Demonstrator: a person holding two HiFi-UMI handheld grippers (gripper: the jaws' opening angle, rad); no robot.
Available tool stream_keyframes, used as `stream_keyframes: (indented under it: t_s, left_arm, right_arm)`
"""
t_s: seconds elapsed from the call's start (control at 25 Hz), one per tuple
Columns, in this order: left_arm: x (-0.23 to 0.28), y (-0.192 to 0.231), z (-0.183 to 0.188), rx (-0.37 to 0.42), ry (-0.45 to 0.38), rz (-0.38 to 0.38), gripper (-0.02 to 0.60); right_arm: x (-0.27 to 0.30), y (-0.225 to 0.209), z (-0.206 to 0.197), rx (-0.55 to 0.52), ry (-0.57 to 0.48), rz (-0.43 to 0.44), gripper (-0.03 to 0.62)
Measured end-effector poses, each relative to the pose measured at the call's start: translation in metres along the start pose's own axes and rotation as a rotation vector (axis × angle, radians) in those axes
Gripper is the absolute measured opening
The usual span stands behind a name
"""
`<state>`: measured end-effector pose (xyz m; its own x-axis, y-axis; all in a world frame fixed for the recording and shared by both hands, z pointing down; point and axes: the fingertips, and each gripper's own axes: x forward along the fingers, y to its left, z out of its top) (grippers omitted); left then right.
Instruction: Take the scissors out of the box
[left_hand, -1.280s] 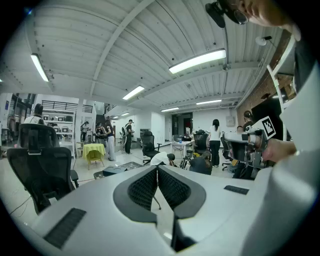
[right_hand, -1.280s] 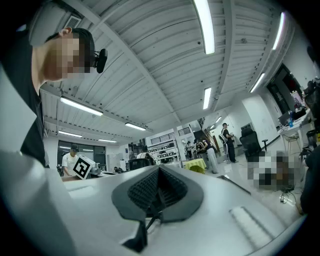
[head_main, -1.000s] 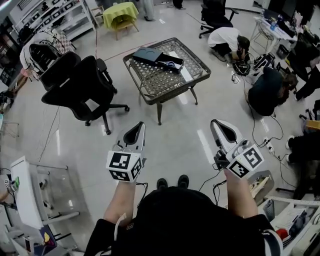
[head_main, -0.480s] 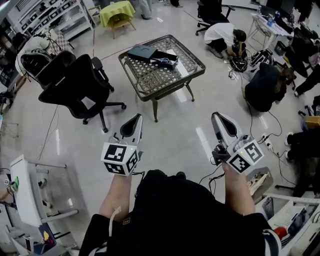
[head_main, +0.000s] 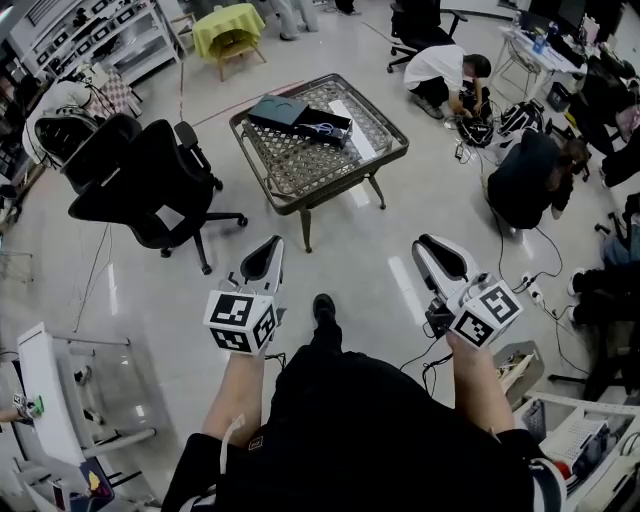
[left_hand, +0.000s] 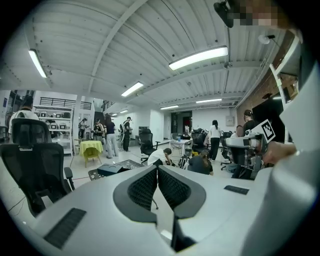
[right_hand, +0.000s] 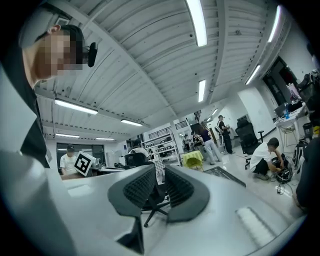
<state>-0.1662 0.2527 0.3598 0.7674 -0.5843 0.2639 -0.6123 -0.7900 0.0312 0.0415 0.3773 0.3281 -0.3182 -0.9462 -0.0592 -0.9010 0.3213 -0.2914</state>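
Lower centre, my left claw (head_main: 272, 245) is closed and empty. My right claw (head_main: 428, 244) is opening, with nothing between its jaws. My foot (head_main: 323, 306) has stepped forward in the last second. Upper centre, the scissors (head_main: 322, 127) lie in the box (head_main: 340, 122) on the table (head_main: 300, 190), well apart from me, so I judge I'm only approaching.

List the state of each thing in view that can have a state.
Black flat box: open, on the metal lattice table.
Dark lid: off, lying beside the box.
Scissors: lying inside the box.
Left gripper: jaws together, empty.
Right gripper: jaws opening, nothing between them.
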Motion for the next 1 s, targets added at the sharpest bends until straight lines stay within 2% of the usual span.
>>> stream_keyframes:
  t_s: [0.52, 0.64, 1.0]
  left_arm:
    - [0.111, 0.105, 0.008, -0.023, 0.026, -0.009, 0.014]
    - [0.132, 0.127, 0.010, -0.037, 0.031, -0.022, 0.014]
    - [0.163, 0.183, 0.012, -0.059, 0.032, -0.044, 0.014]
  right_arm:
    - [0.138, -0.069, 0.007, 0.005, 0.076, -0.018, 0.077]
    - [0.169, -0.081, 0.009, 0.035, 0.077, -0.022, 0.077]
    - [0.247, -0.088, 0.005, 0.058, 0.107, -0.009, 0.077]
